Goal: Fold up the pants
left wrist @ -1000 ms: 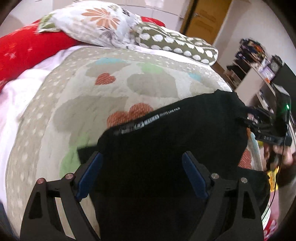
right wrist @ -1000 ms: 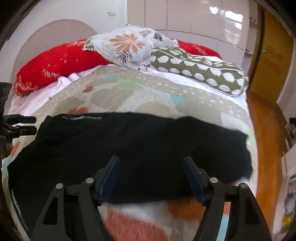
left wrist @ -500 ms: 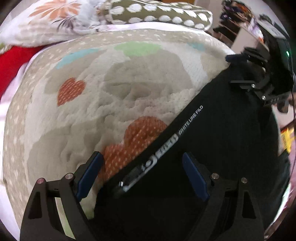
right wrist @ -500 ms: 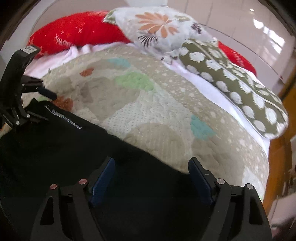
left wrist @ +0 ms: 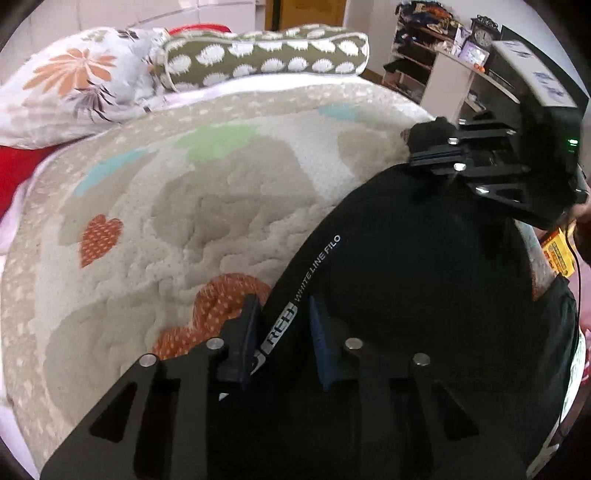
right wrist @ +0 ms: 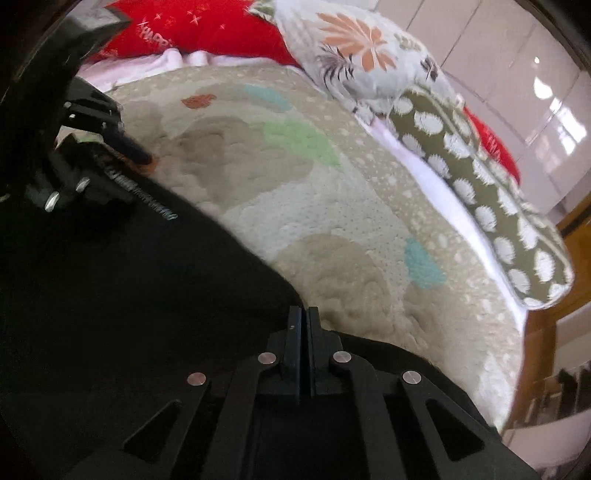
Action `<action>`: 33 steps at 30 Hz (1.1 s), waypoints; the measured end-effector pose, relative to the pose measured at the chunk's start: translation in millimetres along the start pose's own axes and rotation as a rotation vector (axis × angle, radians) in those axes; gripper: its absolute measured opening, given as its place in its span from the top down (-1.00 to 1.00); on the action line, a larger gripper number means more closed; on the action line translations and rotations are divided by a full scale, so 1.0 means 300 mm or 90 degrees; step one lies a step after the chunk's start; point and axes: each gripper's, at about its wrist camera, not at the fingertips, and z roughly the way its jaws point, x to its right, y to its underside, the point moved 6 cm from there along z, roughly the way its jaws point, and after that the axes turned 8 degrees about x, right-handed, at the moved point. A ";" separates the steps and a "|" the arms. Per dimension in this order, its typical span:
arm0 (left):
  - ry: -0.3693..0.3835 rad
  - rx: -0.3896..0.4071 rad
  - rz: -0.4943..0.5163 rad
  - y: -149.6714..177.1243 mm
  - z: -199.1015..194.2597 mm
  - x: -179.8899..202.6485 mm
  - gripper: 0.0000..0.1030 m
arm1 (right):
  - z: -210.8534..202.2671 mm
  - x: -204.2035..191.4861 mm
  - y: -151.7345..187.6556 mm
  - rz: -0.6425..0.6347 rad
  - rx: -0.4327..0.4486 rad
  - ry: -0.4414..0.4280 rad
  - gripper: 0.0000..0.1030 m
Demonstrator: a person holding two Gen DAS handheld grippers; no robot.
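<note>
Black pants lie on a beige quilt with coloured hearts. My left gripper is shut on the waistband with white lettering at the pants' far edge. In the right wrist view the pants fill the lower left. My right gripper is shut on the pants' far edge, jaws nearly together. It also shows in the left wrist view, pinching black cloth. The left gripper appears at the left of the right wrist view.
A floral pillow, an olive spotted pillow and a red pillow lie at the head of the bed. Shelves with clutter stand beyond the bed's right side. A wooden door is at the right.
Both grippers went from wide open above the pants to shut on the pants' far edge. Both moved forward and down to the edge.
</note>
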 end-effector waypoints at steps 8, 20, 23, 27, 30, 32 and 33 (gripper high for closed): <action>-0.014 0.064 0.028 0.020 -0.287 0.176 0.58 | -0.412 -0.087 0.016 0.050 0.107 0.034 0.98; 0.082 0.163 -0.124 0.354 -0.603 0.425 0.58 | -0.902 -0.506 0.347 0.213 0.191 -0.048 0.98; 0.078 0.126 -0.149 0.454 -0.580 0.467 0.58 | -0.890 -0.594 0.440 0.242 0.162 -0.074 0.98; 0.041 0.074 -0.163 0.550 -0.524 0.468 0.58 | -0.813 -0.673 0.545 0.274 0.103 -0.086 0.99; 0.025 0.074 -0.192 0.590 -0.552 0.443 0.50 | -0.778 -0.692 0.581 0.290 0.071 -0.086 0.97; 0.014 0.093 -0.207 0.599 -0.598 0.418 0.04 | -0.798 -0.698 0.578 0.282 0.074 -0.076 0.83; 0.001 0.109 -0.217 0.596 -0.629 0.398 -0.41 | -0.812 -0.705 0.570 0.281 0.080 -0.080 0.72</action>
